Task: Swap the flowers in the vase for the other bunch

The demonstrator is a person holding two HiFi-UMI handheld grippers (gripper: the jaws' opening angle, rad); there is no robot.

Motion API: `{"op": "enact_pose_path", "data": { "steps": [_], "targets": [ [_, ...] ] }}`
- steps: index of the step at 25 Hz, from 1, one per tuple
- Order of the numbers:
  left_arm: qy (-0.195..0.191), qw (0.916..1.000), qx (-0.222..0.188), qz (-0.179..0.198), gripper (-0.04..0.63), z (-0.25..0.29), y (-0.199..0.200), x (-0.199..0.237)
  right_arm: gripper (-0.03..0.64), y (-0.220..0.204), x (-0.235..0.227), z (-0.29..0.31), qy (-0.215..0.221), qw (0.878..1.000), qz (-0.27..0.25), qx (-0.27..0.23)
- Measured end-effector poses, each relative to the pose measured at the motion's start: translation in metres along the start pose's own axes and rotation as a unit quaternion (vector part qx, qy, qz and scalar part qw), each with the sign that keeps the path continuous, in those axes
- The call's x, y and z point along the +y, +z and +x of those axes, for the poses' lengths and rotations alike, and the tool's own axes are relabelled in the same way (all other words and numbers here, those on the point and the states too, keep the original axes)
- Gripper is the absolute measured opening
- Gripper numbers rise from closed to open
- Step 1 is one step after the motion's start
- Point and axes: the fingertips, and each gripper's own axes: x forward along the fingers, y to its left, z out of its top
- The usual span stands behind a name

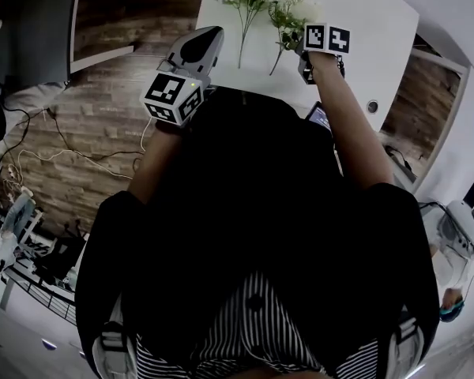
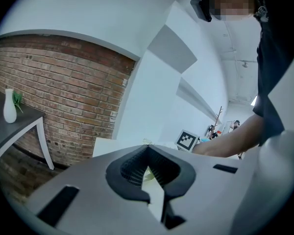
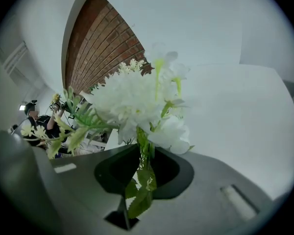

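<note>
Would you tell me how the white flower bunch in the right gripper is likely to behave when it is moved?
The white flower bunch is probably top-heavy: big blooms sit above thin stems pinched in the right gripper, so it may sway. It looks light, and its leaves likely bend easily.

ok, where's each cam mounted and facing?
Head view: on the person's head, steeply down; shows torso, arms, left tool, right tool, white table.
Left gripper view: on the left tool, along its shut jaws toward a brick wall; shows right forearm.
Right gripper view: on the right tool, facing the white flower bunch, stem between its jaws.
Shared: head and left gripper views show the right tool's marker cube.
</note>
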Motion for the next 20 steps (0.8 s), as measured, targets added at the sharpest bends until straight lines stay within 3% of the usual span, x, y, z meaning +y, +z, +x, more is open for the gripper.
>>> {"op": "enact_pose_path", "data": {
  "steps": [7, 14, 20],
  "targets": [
    [0.003, 0.9989, 0.042, -0.02, 0.005, 0.005, -0.035, 0.009, 0.147, 0.002, -0.006, -0.001, -0.03, 0.999, -0.018, -0.009],
    [-0.006, 0.9985, 0.051, -0.018, 0.006, 0.012, -0.038, 0.007, 0.244, 0.008, -0.001, -0.012, -0.039, 0.998, -0.031, -0.033],
    [-0.011, 0.9985, 0.053, -0.011, 0.006, 0.013, -0.035, 0.008, 0.27, 0.019, 0.007, -0.031, -0.044, 0.996, -0.04, -0.066]
  ]
}}
